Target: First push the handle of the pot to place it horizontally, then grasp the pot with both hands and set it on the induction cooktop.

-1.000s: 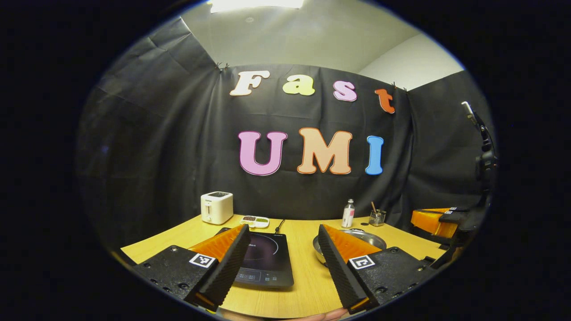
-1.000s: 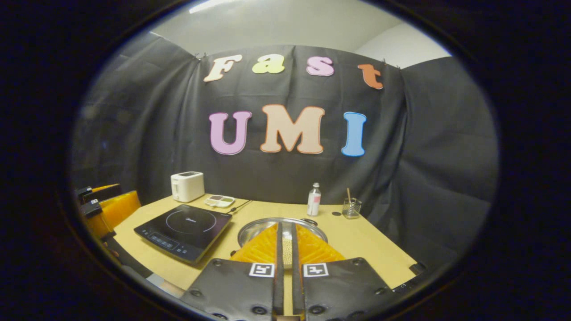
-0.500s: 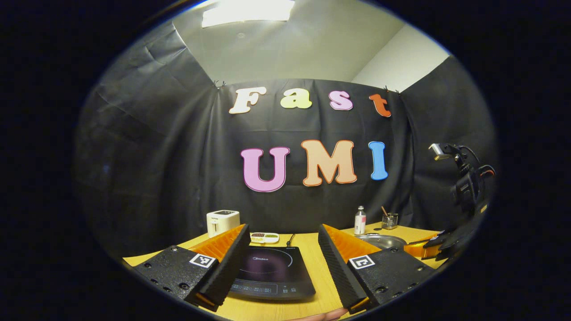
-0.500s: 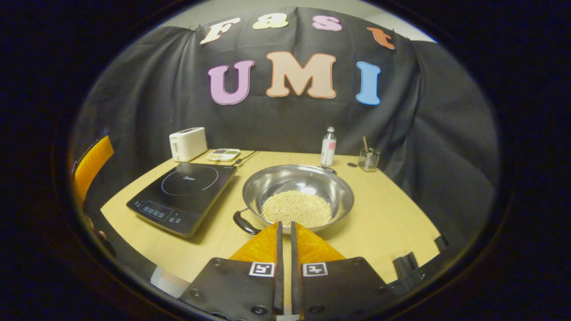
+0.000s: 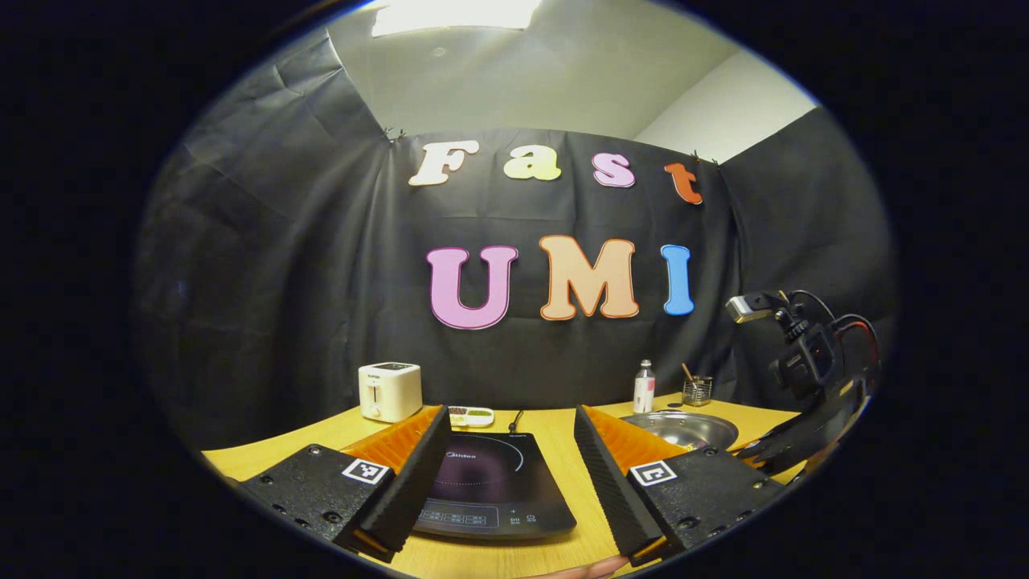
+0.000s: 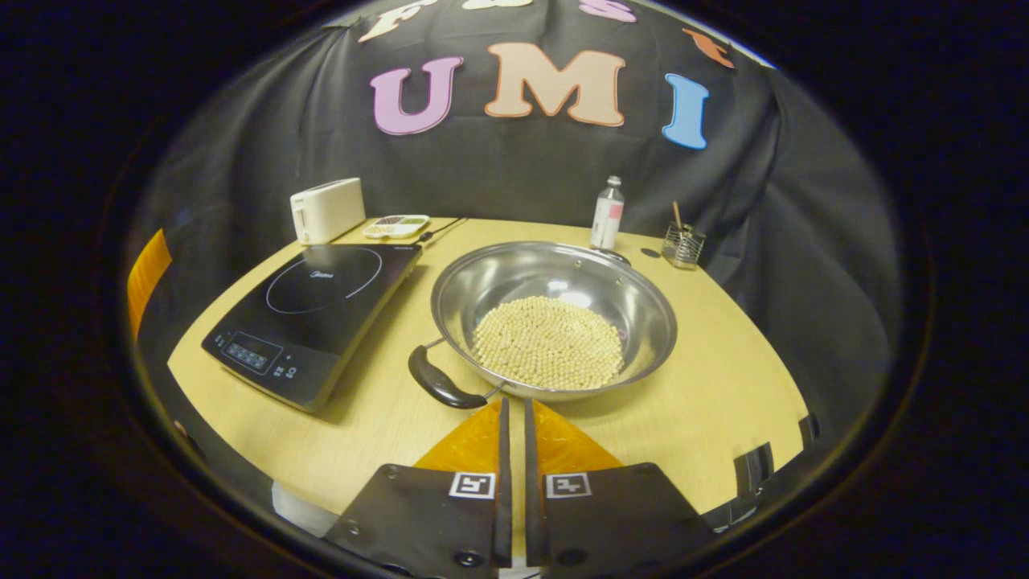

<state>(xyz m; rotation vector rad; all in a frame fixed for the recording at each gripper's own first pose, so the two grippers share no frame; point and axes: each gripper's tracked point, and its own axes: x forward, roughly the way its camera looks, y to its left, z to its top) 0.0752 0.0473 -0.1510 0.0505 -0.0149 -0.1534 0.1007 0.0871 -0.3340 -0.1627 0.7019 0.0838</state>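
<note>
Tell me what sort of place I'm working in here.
Likely a mock kitchen counter in a recording booth: a wooden table with an induction cooktop, a toaster and a steel pot of beans, against a black cloth wall.

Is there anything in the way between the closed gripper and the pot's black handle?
Nothing visible. In the right gripper view, only bare table lies between the right gripper and the pot's handle, just ahead to its left.

We see a staged kitchen booth: black cloth wall (image 6: 241,161), wooden table (image 6: 723,386) with induction cooktop (image 6: 313,314) and toaster (image 6: 325,210).
</note>
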